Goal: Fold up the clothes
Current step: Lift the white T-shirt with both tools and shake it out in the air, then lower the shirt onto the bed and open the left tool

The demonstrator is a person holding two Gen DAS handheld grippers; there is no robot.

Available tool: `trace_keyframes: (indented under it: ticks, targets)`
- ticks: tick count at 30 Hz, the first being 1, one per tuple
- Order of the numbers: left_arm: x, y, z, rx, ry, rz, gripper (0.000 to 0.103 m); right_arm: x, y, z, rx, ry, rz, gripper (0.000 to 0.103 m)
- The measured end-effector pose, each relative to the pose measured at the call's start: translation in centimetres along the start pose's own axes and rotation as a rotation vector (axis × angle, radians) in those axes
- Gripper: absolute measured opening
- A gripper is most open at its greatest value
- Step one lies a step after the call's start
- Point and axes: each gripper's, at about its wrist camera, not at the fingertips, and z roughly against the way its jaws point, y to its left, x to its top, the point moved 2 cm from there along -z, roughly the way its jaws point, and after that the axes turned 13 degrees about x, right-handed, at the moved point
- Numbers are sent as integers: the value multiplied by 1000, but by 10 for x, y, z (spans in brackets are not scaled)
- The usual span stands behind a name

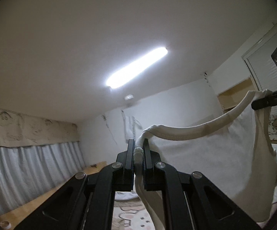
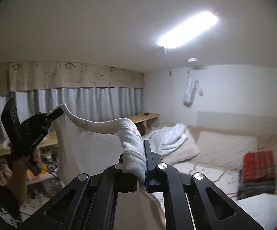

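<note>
Left gripper (image 1: 138, 153) and right gripper (image 2: 138, 164) are each clamping white tank top (image 1: 205, 153) straps, hem hanging free above bed (image 2: 205, 170).

open air overhead; bed (image 2: 205, 170) and folded stack (image 2: 258, 170) below.

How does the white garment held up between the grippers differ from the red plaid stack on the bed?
The white garment hangs in the air, spread out, while the red plaid stack lies on the bed. The white garment is clamped by the left gripper and the right gripper; nothing touches the red plaid stack. The white garment is plain and unfolded; the red plaid stack is patterned, already folded. Both are cloth.
</note>
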Motion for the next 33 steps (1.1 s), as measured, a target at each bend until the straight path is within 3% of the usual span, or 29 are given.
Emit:
trace_keyframes:
  ticks: [6,11,17,23,31,33]
  targets:
    - [-39,-33,-68,-138,187,1,7,-19,-50,-35,-89,90,-51,7]
    - [-117,-81,-167,-269,422,27,7,-77,-134,-113,-165,227,-173,7]
    - [-238,-161,-291,-304,651,-23,7,-166,-245,-221,-272,415,-313,7]
    - [-339,-224,-367,-316,856,-11,7,-250,-339,-317,-371,587,-421,7]
    - [-395,-245,-452,-291,975,45,7,-295,-406,-374,-426,662,-445,6]
    - [-419,-257,-461,-310,1050,32,7,-308,-412,-384,-426,687,-460,6]
